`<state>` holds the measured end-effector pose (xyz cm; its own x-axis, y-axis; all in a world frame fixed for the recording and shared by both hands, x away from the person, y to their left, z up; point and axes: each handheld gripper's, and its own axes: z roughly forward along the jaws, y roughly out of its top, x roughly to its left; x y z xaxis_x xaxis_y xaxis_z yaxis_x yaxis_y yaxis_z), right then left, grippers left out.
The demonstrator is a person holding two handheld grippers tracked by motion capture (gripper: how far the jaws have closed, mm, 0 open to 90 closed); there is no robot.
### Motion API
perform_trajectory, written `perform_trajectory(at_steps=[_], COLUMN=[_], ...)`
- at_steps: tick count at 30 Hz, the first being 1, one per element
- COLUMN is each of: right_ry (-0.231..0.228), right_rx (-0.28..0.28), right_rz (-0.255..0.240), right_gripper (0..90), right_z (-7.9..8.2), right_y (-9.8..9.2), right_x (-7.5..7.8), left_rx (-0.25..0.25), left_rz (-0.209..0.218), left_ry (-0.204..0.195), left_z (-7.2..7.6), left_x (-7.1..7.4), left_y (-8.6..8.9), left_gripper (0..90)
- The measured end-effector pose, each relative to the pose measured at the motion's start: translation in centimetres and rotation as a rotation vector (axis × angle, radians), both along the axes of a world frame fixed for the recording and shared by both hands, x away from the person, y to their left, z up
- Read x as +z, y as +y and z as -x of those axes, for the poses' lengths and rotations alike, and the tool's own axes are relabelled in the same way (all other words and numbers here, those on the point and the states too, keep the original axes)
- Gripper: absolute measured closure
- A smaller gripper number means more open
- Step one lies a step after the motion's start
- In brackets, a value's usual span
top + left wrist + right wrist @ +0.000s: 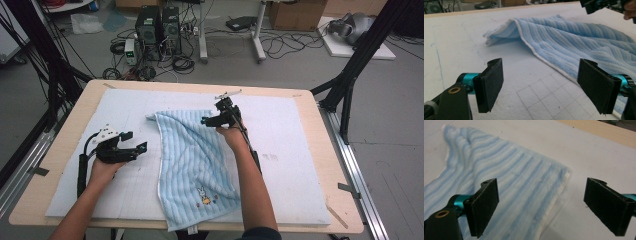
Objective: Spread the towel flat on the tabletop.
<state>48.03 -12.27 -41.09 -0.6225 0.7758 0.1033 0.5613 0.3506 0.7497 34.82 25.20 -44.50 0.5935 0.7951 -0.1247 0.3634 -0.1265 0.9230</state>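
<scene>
Left gripper view first: the left gripper [540,85] hangs with jaws wide and empty; the towel's [584,37] white hem runs past the far jaw, its curled corner beyond both. Farther off, the right gripper [541,206] is likewise agape over the towel's edge; closing there, I'd guess, may pinch only fringe and let it slip, or bunch the cloth.

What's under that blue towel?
The towel lies on a white foam mat covering the wooden table. Its far-left corner is lifted, with shadow beneath. Anything else underneath is hidden.
</scene>
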Motion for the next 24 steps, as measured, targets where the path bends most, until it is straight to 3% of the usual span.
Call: perform_trajectory(at_steps=[3,6,8,11,13,16,19,22,24], right_ry=[0.005,0.008,0.028,0.068,0.073,0.024,0.01,-0.005,-0.019], right_rx=[-0.011,-0.013,-0.045,-0.073,-0.07,-0.075,-0.037,-0.026,-0.053], right_rz=[-0.005,0.03,0.059,0.043,0.091,0.135,0.158,0.209,0.232], right_gripper=[19.0,33.8,42.1,48.1,50.8,58.9,83.1,86.2,86.3], right_z=[-1.2,-2.1,-2.7,-3.4,-3.8,-3.8,-3.7,-3.6,-3.7], right_y=[0.6,1.5,2.0,2.4,3.1,4.1,4.6,4.8,4.4], right_x=[-0.2,-0.5,-1.1,-2.0,-2.7,-2.9,-2.8,-2.6,-2.4], left_rx=[0.003,0.005,0.007,0.01,0.013,0.019,0.021,0.023,0.024], left_rz=[0.001,0.004,0.001,0.003,0.008,0.011,0.016,0.015,0.016], left_ry=[0.0,0.003,0.003,0.007,0.01,0.015,0.017,0.017,0.017], left_z=[0.0,-0.1,-0.1,0.0,-0.1,-0.1,-0.1,-0.1,-0.1], left_x=[0.0,0.0,0.0,-0.1,-0.2,-0.3,-0.3,-0.3,-0.3], left_y=[0.1,0.2,0.2,0.3,0.4,0.5,0.7,0.7,0.6], left_gripper=[22.0,22.0,22.2,22.3,22.4,22.5,22.8,22.9,23.0])
